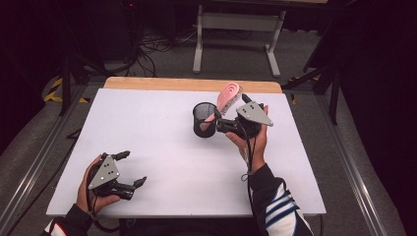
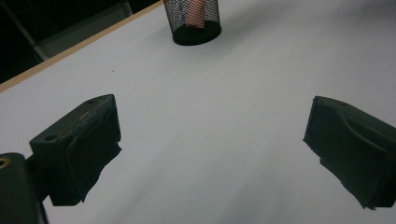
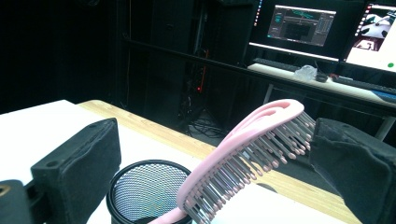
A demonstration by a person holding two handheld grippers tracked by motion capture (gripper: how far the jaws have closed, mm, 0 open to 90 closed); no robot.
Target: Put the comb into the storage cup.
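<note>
A black mesh cup (image 1: 204, 119) stands upright on the white table (image 1: 167, 162), right of centre. A pink hairbrush (image 1: 229, 96) stands in it handle down and leans right, its head above the rim. My right gripper (image 1: 231, 112) is open just right of the cup. In the right gripper view the brush (image 3: 243, 163) rises from the cup (image 3: 144, 193) between the wide jaws of that gripper (image 3: 212, 175), bristle tips close to the right jaw. My left gripper (image 1: 132, 168) rests open at the near left, holding nothing. From the left gripper (image 2: 210, 149), the cup (image 2: 196, 21) is far ahead.
A wooden strip (image 1: 192, 84) runs along the table's far edge. Beyond it, on the floor, stand a white desk frame (image 1: 236, 29) and cables. Monitors (image 3: 303, 23) on a desk show behind the table. Metal rails (image 1: 354, 167) flank both sides.
</note>
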